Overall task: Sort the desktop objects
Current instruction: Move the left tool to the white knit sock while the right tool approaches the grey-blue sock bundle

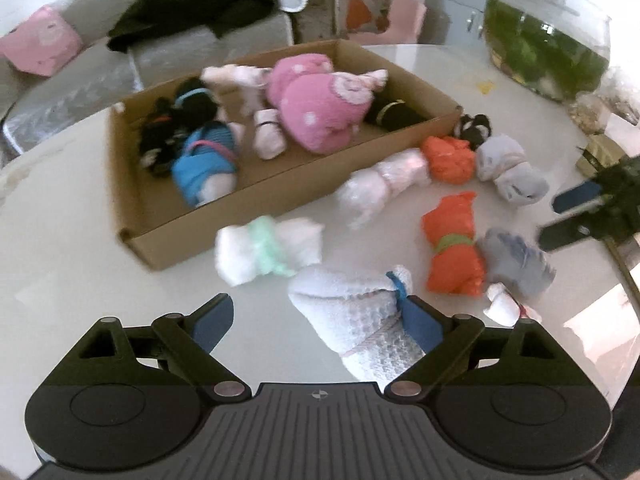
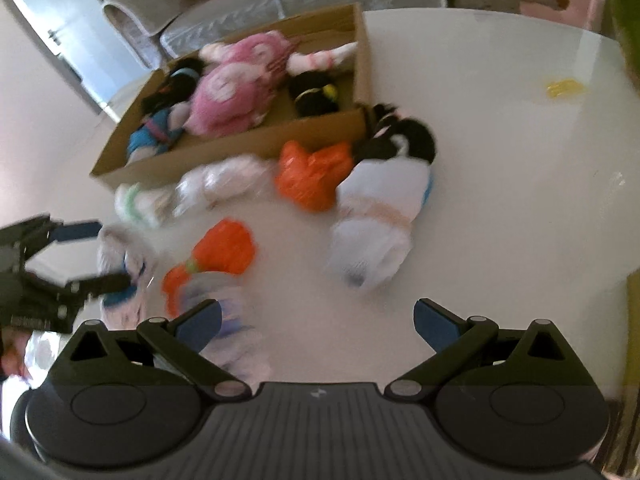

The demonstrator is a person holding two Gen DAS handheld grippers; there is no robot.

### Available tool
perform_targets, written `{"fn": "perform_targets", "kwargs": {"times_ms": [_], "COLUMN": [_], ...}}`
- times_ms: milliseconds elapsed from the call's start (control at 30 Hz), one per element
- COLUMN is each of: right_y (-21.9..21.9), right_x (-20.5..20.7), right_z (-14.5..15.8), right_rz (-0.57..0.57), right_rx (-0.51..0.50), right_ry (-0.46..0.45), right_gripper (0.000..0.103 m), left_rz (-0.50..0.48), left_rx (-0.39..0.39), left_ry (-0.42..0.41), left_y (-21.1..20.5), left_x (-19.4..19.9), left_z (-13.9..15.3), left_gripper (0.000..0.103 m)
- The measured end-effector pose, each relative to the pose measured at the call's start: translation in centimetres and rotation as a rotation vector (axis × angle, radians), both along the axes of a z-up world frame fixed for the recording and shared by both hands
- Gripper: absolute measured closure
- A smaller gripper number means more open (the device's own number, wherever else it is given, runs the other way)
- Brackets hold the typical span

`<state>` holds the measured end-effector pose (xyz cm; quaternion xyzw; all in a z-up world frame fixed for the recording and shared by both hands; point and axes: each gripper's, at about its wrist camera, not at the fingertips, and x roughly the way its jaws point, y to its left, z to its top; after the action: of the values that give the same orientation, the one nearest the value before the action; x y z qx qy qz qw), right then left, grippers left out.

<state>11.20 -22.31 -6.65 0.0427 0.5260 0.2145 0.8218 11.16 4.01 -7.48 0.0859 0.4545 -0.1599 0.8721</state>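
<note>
Both claws, left (image 1: 318, 322) and right (image 2: 318, 322), tilt steeply downward, spread wide over rolled socks (image 1: 454, 256).

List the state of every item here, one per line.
Left tongs: open, white waffle bundle between them.
Right tongs: open, empty.
Cardboard box: open-topped, partly filled.
Orange bundle: tied, on the table.
Mint-banded bundle: tied, outside the box.

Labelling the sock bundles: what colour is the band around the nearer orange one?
Green, a yellowish green band around the orange bundle; clearest in the left wrist view.
</note>
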Motion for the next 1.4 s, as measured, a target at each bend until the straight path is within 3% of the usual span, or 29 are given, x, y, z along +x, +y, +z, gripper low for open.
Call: {"fn": "perform_targets", "kwargs": {"times_ms": [167, 333, 633, 767, 1067, 1233, 1400], "right_y": [0.1, 3.0, 5.5, 5.3, 5.3, 5.2, 5.2], "right_x": [-1.7, -2.6, -2.5, -2.3, -2.1, -2.1, -1.9], "right_z": [2.0, 2.2, 0.3, -0.3, -0.9, -0.9, -1.1], "right_rz": [0.015, 0.182, 0.272, 0.255, 0.231, 0.230, 0.231], "right_rx": [0.012, 0.003, -0.019, -0.024, -0.013, -0.010, -0.005], "right_ry": [-0.098, -0.186, -0.169, -0.154, -0.136, -0.140, -0.133], "right_gripper": [0.001, 0.001, 0.006, 0.008, 0.013, 0.013, 0.014], "left_rz": [0.048, 0.111, 0.166, 0.199, 0.186, 0.191, 0.216], "left_rx": [-0.019, -0.070, -0.050, -0.042, -0.002, -0.054, -0.048], "left_ry": [-0.017, 0.000, 0.007, 0.038, 0.072, 0.109, 0.122], "left_y": [1.8, 3.4, 3.6, 4.1, 2.6, 1.8, 0.3], "left_x": [-0.7, -1.3, -1.6, -1.4, -1.0, -0.6, 0.5], "left_z": [1.2, 1.2, 1.2, 1.0, 0.0, 0.5, 0.3], "left_gripper": [0.009, 0.009, 0.007, 0.000, 0.000, 0.000, 0.000]}}
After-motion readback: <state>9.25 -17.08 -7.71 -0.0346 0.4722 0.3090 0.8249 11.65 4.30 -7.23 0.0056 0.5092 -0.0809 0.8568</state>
